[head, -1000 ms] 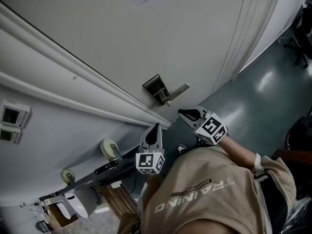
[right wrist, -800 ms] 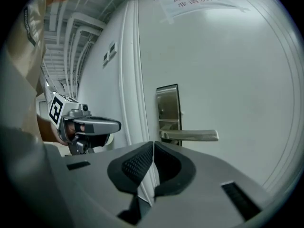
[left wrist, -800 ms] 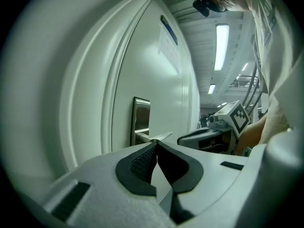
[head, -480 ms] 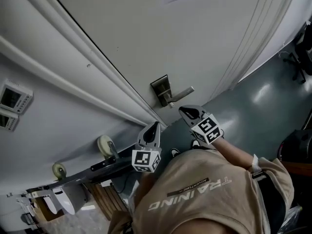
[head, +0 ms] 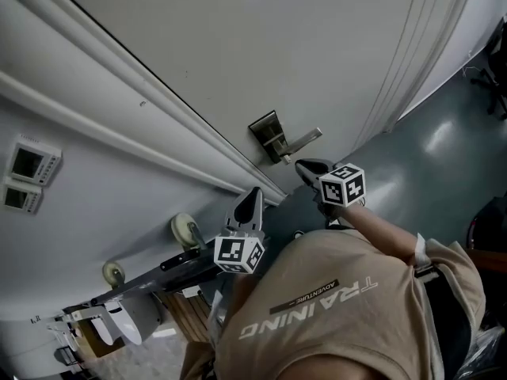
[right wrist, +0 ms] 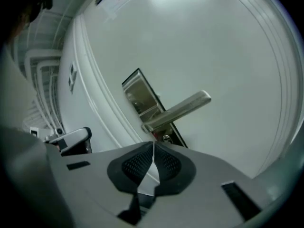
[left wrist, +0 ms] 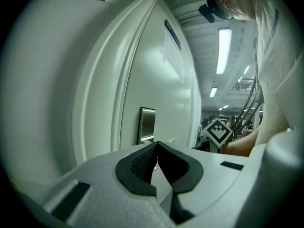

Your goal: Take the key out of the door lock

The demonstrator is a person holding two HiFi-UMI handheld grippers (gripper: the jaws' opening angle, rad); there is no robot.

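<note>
Right gripper (right wrist: 153,148): jaws pressed together, empty, tips just below the keyhole (right wrist: 166,138) under the lever handle (right wrist: 183,109). Key there too small to make out. Left gripper (left wrist: 156,146): jaws together, empty. Its view shows the lock plate (left wrist: 146,125) edge-on. The keyhole shows in the right gripper view only.

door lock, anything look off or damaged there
Nothing stands out: the lever handle sits square to its lock plate, with no damage showing. I cannot make out a key at the cylinder below it.
</note>
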